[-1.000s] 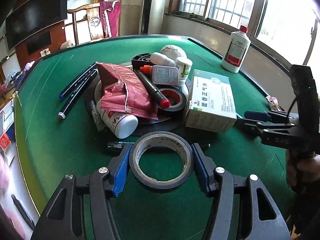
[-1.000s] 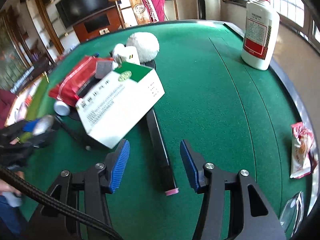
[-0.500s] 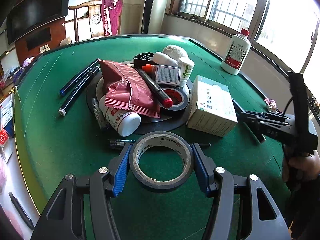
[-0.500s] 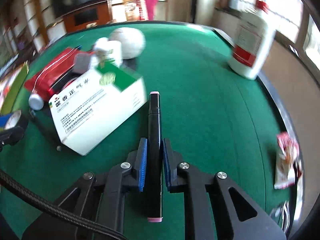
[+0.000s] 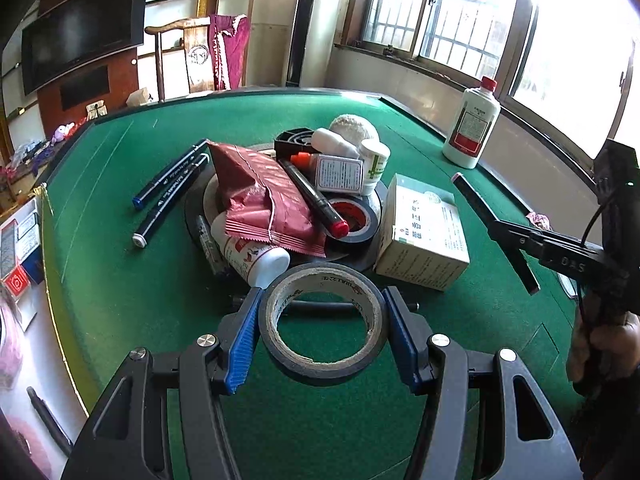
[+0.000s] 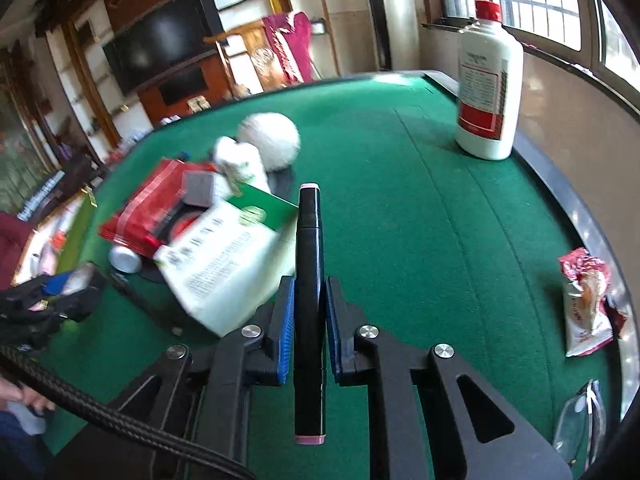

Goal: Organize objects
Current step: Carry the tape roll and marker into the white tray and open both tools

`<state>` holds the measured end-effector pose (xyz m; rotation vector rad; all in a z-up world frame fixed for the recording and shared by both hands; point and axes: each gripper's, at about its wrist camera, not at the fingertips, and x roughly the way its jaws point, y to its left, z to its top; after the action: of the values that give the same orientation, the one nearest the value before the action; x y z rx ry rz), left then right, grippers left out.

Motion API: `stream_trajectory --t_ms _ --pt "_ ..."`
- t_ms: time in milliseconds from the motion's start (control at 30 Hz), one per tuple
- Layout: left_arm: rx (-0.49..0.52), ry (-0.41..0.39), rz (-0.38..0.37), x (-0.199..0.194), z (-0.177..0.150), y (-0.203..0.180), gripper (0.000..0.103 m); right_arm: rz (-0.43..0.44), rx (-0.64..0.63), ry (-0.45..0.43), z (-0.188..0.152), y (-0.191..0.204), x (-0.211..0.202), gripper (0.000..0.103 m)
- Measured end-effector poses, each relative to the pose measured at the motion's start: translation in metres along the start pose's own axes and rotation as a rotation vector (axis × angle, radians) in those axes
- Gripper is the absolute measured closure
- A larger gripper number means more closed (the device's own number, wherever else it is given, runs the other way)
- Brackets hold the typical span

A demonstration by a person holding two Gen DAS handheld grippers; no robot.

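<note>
Now, right gripper (image 6: 310,312) pinching black marker (image 6: 309,264) (pink-capped), left gripper (image 5: 322,334) clamping tape roll (image 5: 320,366).

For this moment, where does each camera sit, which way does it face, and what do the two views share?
Left wrist: on the left gripper, looking down across the green table at the central pile; its fingers pinch a tape roll; the right gripper and a hand show.
Right wrist: on the right gripper, facing the table's far side; its fingers clamp a black marker.
Shared: medicine box, white bottle, that marker.
</note>
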<state>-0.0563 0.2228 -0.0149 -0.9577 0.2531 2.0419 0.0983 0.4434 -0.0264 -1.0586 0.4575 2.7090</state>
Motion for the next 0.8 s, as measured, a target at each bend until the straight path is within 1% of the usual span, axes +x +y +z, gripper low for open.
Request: stream_trajectory --t_ms 67,167,400,533,800 --pt "-0.008 -0.006 0.002 -0.002 0.000 0.002 0.050 0.028 -0.004 -0.019 0.001 0.008 -0.003 0.091" --pt "-0.024 -0.021 0.004 -0.008 -0.002 0.005 0.050 0.064 -0.023 -0.025 0.000 0.029 -0.006 0.091" --pt "-0.066 -0.057 0.026 -0.025 -0.008 0.015 0.050 0.141 -0.076 -0.006 -0.007 0.068 -0.003 0.091" --pt "-0.092 -0.092 0.038 -0.039 -0.014 0.023 0.050 0.185 -0.110 0.008 -0.011 0.092 0.000 0.091" --pt "-0.175 -0.161 0.065 -0.075 -0.028 0.052 0.050 0.275 -0.180 0.045 -0.014 0.143 0.004 0.091"
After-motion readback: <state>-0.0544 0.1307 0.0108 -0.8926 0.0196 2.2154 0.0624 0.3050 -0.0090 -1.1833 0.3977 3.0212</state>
